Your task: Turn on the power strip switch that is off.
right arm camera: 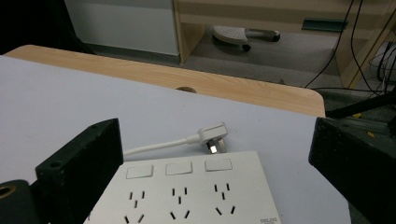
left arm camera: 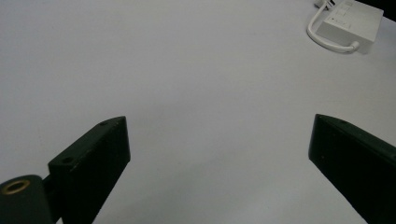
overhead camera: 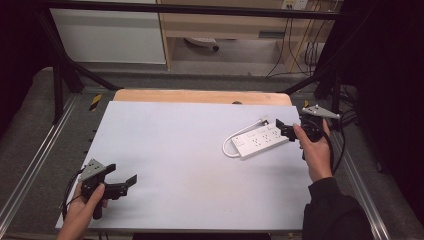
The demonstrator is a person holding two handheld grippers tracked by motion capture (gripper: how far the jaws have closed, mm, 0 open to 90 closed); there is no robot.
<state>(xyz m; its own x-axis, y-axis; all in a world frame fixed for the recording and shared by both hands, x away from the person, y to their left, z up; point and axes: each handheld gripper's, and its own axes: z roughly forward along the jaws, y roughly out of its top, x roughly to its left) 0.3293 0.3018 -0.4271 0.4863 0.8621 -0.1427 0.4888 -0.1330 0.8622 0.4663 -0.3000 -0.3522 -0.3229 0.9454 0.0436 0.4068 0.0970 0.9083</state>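
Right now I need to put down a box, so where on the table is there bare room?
The wide bare stretch of the table runs from the left gripper at the near left corner across to the power strip. The far left is bare too. The far right is crowded: strip, its looped cord, plug and right gripper.

Soft, even overhead light leaves the pale table (overhead camera: 190, 150) bright and almost shadowless (surroundings fall dark); both gripper views blur their near black jaws.

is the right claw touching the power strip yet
Cannot tell. In the right gripper view the right claw is open with the power strip between its jaws, but any contact is out of frame; the high view is too coarse.
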